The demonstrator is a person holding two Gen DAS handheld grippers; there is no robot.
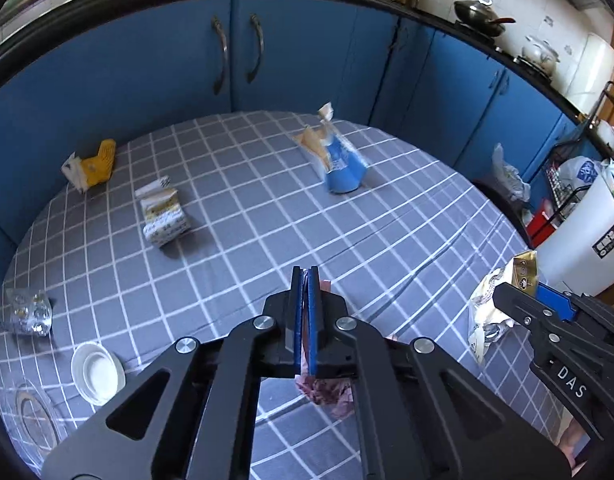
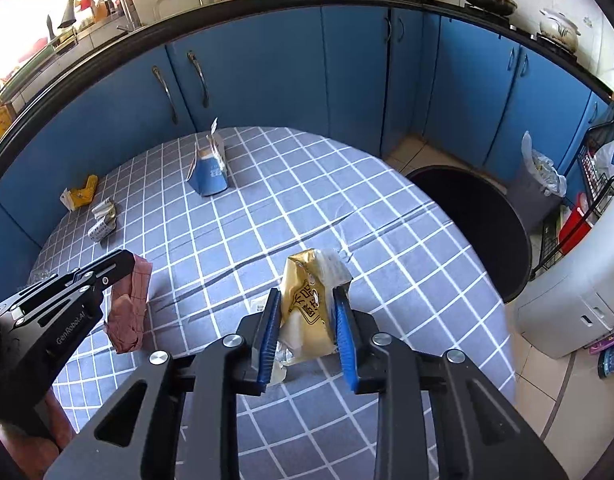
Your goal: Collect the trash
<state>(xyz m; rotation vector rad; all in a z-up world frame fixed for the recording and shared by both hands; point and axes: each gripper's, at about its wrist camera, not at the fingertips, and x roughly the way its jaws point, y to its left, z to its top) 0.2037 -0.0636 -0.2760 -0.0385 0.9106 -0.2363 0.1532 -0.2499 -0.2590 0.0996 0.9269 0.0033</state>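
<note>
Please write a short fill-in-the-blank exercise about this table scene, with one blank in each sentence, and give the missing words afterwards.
1. The left gripper has its jaws shut on a crumpled ____ checked wrapper.
2. The right gripper holds a crumpled ____ and white packet.
3. The tall blue paper carton stands on the grey ____ tablecloth.
4. The small round white dish lies near the table's ____ edge in the left wrist view.

Missing words: pink; gold; checked; left
</note>
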